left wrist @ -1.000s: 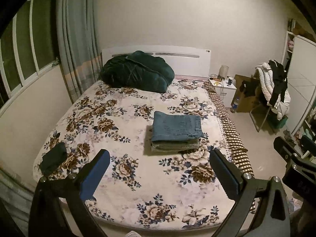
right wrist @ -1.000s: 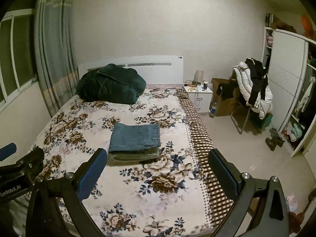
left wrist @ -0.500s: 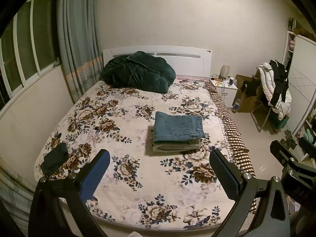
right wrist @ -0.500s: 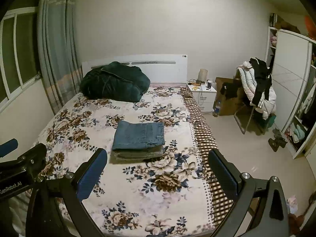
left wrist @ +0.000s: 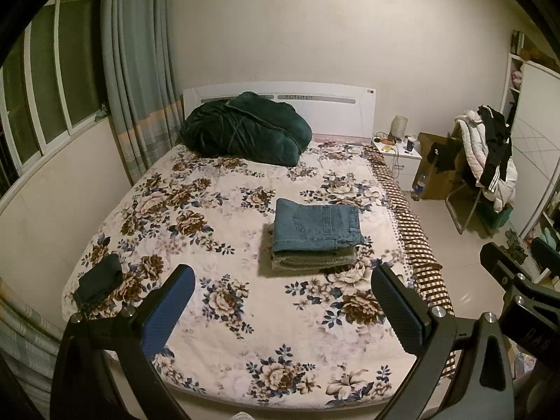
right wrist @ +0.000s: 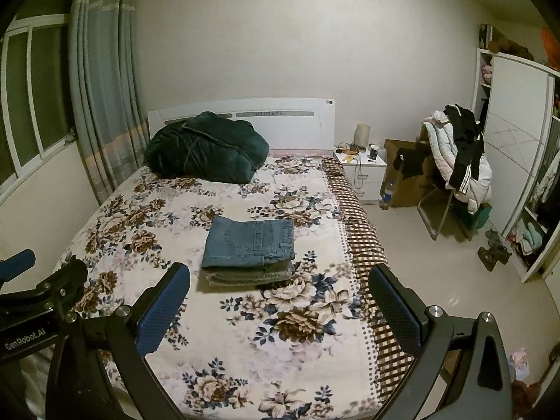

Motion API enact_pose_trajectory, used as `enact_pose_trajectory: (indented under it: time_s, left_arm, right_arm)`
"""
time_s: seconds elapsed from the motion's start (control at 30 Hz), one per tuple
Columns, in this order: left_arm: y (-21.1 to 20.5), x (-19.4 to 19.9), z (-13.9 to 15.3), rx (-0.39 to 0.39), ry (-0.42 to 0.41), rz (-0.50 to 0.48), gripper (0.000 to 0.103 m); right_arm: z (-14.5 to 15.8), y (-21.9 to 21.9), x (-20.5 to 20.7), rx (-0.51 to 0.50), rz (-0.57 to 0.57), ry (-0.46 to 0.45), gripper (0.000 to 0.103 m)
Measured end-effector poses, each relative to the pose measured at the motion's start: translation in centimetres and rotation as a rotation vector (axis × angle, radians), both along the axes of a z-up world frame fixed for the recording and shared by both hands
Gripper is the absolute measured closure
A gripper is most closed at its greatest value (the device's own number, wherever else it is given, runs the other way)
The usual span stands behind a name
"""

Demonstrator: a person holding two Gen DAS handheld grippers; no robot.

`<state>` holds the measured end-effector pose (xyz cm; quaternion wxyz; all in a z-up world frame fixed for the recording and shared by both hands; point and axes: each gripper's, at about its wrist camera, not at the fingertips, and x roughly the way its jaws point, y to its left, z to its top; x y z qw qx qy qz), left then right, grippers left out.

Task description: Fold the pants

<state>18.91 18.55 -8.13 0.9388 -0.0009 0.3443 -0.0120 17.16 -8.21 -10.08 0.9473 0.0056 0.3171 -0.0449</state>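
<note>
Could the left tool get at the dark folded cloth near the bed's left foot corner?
Probably yes: the left tool is open, and nothing lies between it and the dark cloth on the bed.

The left gripper (right wrist: 21,301) body reads "GenRobot.AI".

Floral bed (left wrist: 224,301), curtained window (left wrist: 52,80), tiled floor (right wrist: 437,280)

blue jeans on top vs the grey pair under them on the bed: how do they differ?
Colour: the blue jeans are blue denim; the grey pair is greyish.
Position: the blue jeans lie on top; the grey pair sits beneath, on the floral bedspread.
Visibility: the blue jeans show a seam and pocket; the grey pair shows only its edges.
Shared: both are folded flat into one stack, untouched by either set of tongs.
</note>
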Motion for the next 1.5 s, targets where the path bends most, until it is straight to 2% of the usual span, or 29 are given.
enact_pose_trajectory:
  time_s: [1.5]
  left_arm:
    - [0.5,-0.3,0.8,0.005,-0.015,0.015,0.0]
  right_arm:
    - [0.1,1.0,0.0,0.002,-0.002,-0.004,0.0]
